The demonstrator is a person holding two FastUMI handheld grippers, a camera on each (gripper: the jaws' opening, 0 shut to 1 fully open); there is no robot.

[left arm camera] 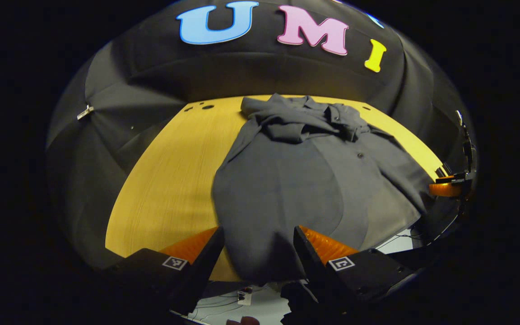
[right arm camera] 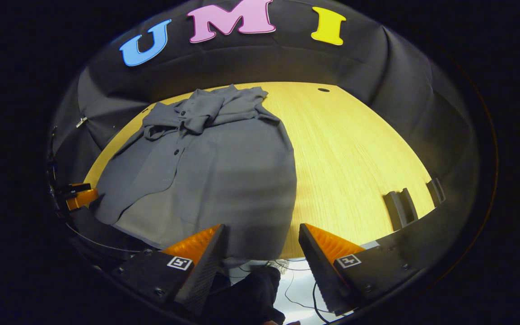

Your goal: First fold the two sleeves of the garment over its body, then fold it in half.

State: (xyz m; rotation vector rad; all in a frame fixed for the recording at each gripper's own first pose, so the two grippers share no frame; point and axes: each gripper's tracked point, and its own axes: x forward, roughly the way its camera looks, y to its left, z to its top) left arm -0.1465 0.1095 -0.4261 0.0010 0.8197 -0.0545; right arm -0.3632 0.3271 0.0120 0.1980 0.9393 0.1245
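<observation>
A dark grey button shirt point(left arm camera: 296, 180) lies flat on the yellow wooden table point(left arm camera: 169, 180), collar at the far end. Its sleeves point(left arm camera: 296, 122) are bunched in crumpled folds across the chest near the collar. The near hem hangs slightly over the table's front edge. My left gripper point(left arm camera: 257, 232) is open just before that hem, with cloth showing between its fingers but not pinched. In the right gripper view the same shirt point(right arm camera: 215, 167) sits left of centre, and my right gripper point(right arm camera: 261, 228) is open at the hem's right corner. The other gripper point(right arm camera: 79, 196) appears at the far left edge.
Bare table point(right arm camera: 355, 149) stretches to the right of the shirt. Two dark slotted brackets point(right arm camera: 400, 207) stand at its near right edge. Small holes point(left arm camera: 206, 107) mark the far end. Cables point(right arm camera: 287, 271) lie on the floor below the front edge.
</observation>
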